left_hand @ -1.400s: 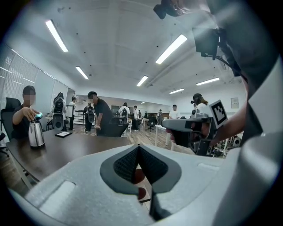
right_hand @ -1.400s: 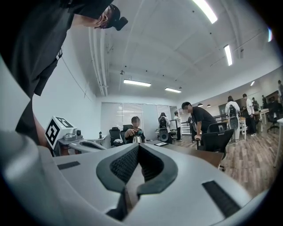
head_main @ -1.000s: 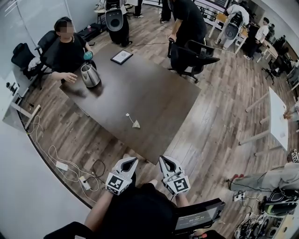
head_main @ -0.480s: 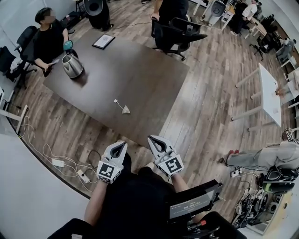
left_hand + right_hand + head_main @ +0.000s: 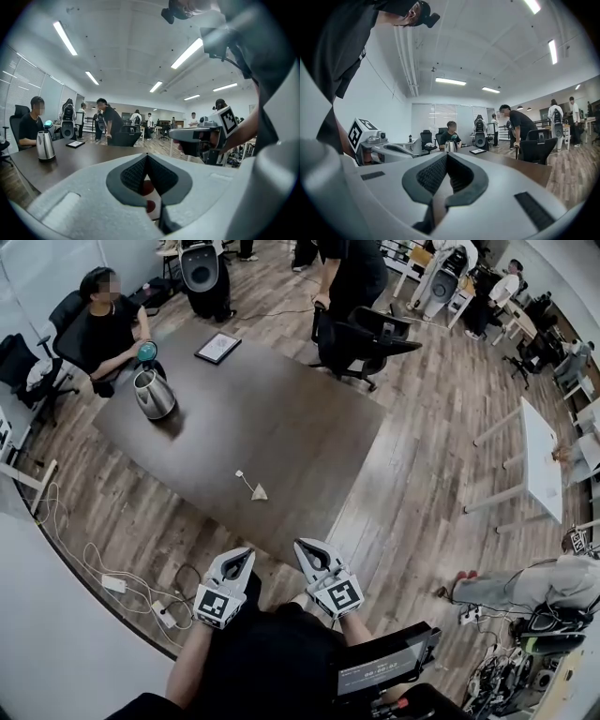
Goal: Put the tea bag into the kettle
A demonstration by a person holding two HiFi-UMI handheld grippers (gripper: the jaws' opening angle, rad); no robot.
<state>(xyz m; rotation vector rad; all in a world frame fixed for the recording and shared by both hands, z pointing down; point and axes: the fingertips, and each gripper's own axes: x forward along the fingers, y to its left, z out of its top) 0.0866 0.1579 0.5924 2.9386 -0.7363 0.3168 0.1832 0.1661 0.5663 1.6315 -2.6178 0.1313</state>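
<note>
On the dark brown table [image 5: 309, 427] a small tea bag [image 5: 259, 491] lies near the front edge, its string running to a white tag [image 5: 239, 473]. The steel kettle [image 5: 155, 393] stands at the far left corner, also seen as the kettle [image 5: 45, 145] and the kettle [image 5: 450, 146]. My left gripper [image 5: 242, 557] and right gripper [image 5: 307, 549] are held side by side close to my body, short of the table's near edge. Both are shut with nothing between the pads. The tea bag is hidden in both gripper views.
A seated person [image 5: 108, 329] is beside the kettle. A black tablet [image 5: 217, 347] lies on the table's far side. An office chair [image 5: 361, 338] and a standing person [image 5: 347, 273] are behind it. Cables and a power strip [image 5: 112, 583] lie on the floor at left.
The head view has shifted a little, so the table and kettle sit differently in the picture. Both grippers stay shut in front of my body.
</note>
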